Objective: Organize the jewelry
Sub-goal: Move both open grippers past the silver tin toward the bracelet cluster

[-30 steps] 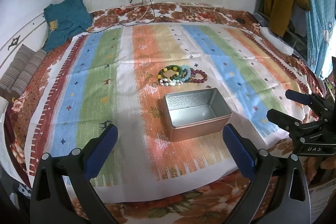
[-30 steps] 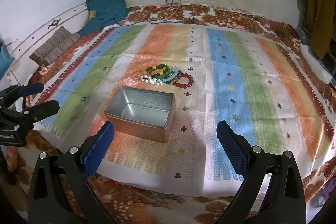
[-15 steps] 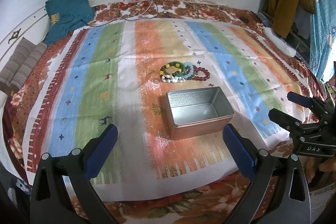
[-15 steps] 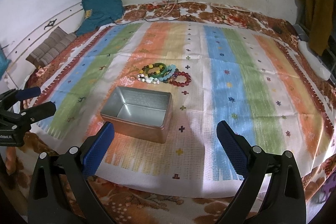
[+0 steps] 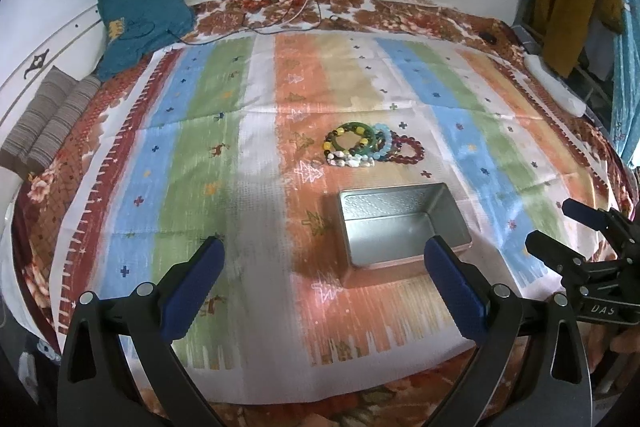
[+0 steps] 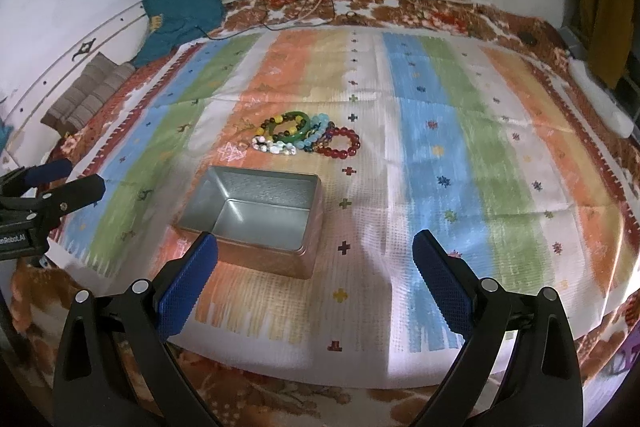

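While a rectangular metal tin (image 5: 404,227) with a textured, shiny inside sits open on a striped woven cloth (image 5: 224,155) spread over a bed, a cluster of round beaded bracelets (image 5: 372,145) in green, yellow, white, pale blue and dark red lies just behind the tin, apart from it. The left gripper (image 5: 320,267) hangs near the tin's front, its blue ridged fingers (image 5: 192,285) spread wide and holding nothing. The right gripper (image 6: 316,265) is likewise released and empty. Far behind the tin, a teal garment (image 5: 140,19) leans against the white wall.
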Demonstrator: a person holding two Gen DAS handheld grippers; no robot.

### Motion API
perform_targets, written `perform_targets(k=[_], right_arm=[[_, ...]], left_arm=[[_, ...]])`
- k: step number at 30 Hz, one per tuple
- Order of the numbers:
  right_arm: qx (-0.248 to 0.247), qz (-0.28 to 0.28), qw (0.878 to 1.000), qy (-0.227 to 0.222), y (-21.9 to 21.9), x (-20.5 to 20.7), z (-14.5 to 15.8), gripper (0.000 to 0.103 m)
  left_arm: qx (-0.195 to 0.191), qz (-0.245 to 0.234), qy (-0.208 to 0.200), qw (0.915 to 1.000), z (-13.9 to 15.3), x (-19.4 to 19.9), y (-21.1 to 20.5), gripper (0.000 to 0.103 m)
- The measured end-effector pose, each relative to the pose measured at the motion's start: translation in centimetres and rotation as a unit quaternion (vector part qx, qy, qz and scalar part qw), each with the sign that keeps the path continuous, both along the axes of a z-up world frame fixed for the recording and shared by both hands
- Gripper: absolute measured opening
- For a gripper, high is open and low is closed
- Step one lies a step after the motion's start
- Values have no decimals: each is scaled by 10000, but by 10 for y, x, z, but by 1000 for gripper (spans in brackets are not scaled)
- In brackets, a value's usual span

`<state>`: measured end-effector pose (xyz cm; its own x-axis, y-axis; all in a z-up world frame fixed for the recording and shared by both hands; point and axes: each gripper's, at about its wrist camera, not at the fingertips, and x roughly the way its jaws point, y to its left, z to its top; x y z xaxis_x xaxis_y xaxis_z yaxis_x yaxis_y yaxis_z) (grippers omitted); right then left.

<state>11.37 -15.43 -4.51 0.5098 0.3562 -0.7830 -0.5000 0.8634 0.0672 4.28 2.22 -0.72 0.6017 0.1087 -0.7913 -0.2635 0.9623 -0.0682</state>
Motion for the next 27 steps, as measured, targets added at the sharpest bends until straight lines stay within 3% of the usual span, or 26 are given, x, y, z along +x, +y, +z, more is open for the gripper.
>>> perform_targets(k=[12,22,27], right_arm=[[-225,-137,9995,185,11,50,-5,99],[-366,-150,9987,335,25,87,-14,99],[-291,-212,9979,531,32,107,-21,99]], left_arm=[[-79,176,253,9995,-11,54,23,97],[504,40,299,9983,-22,92,21,97],[362,111,446,9983,-29,113,32,97]])
